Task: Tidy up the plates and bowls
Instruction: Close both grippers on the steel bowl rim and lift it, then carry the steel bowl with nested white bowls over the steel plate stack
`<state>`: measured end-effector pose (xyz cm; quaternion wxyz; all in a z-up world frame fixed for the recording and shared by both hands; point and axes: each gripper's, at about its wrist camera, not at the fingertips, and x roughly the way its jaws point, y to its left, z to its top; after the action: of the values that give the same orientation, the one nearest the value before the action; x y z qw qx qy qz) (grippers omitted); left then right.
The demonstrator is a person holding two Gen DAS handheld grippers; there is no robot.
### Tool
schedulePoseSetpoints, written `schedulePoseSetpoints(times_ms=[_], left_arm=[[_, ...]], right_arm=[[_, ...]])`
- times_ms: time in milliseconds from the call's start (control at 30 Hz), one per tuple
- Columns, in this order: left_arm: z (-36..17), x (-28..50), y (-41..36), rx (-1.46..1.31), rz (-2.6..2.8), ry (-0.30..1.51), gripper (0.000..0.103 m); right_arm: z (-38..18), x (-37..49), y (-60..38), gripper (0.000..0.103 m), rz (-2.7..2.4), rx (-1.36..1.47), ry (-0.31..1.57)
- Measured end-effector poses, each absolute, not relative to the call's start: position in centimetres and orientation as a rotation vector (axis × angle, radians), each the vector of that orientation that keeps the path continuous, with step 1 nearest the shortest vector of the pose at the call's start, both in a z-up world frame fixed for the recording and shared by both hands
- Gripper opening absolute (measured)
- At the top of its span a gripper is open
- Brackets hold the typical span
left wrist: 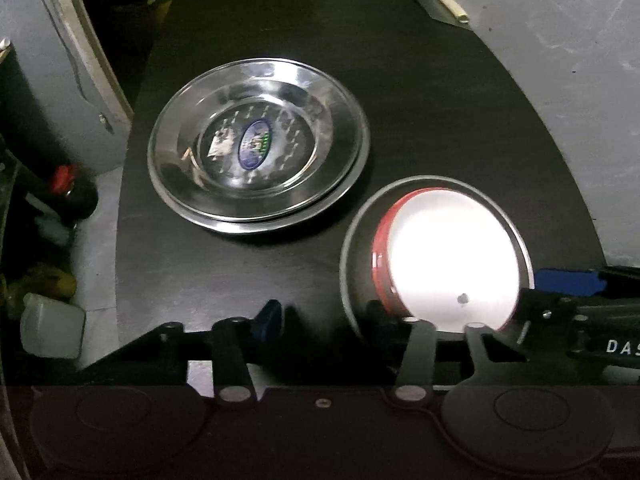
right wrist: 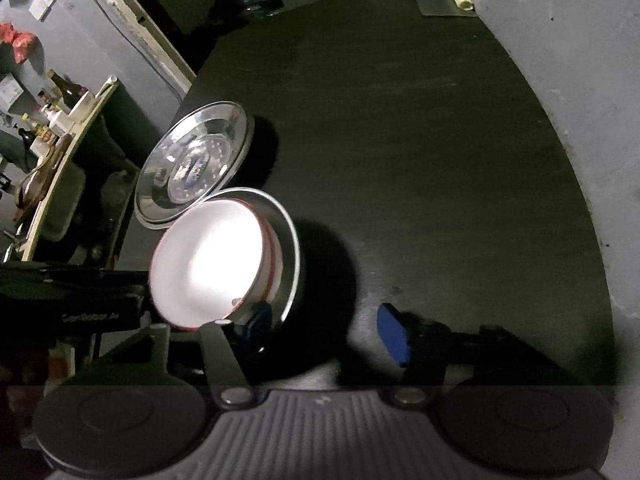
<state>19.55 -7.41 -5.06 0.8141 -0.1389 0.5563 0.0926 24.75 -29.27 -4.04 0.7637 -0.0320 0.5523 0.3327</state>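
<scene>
Two stacked steel plates (left wrist: 256,152) (right wrist: 192,160) lie on the dark table (left wrist: 400,80). Beside them a red bowl with a white inside (left wrist: 448,256) (right wrist: 208,260) sits nested in a steel bowl (left wrist: 356,240) (right wrist: 290,252). My left gripper (left wrist: 324,314) straddles the steel bowl's left wall: one fingertip is inside by the red bowl, the other stands outside, apart from the rim. My right gripper (right wrist: 326,326) straddles the opposite wall the same way, its outer blue pad (right wrist: 394,334) well clear of the bowl. Neither gripper's pads press on anything.
The table (right wrist: 420,140) is ringed by grey floor (left wrist: 560,60). A pale roll on a sheet (left wrist: 452,6) lies at its far edge. A red-capped bottle (left wrist: 64,180) and a white container (left wrist: 52,328) stand low at the left. A cluttered shelf (right wrist: 60,120) is further left.
</scene>
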Motion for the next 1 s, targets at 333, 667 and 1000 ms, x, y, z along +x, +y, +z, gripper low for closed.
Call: schedulePoseSetpoints(times_ms=[333,667,1000], left_arm=[[-5.2,20.2,-7.7,-0.276,0.079,1.182,0.015],[-5.5,21.0,-7.2,-0.231,-0.003,1.192,0.016],[-5.7,21.5,-7.2,-0.207,-0.063,1.193,0.018]], right_arm=[[-4.1,24.8,-28.2,0.047,0.705,-0.017,1.238],[-4.5,24.4,-27.5,0.034,0.657,0.006,1.257],[-4.4,24.0,-26.4,0.019,0.634,-0.001,1.249]])
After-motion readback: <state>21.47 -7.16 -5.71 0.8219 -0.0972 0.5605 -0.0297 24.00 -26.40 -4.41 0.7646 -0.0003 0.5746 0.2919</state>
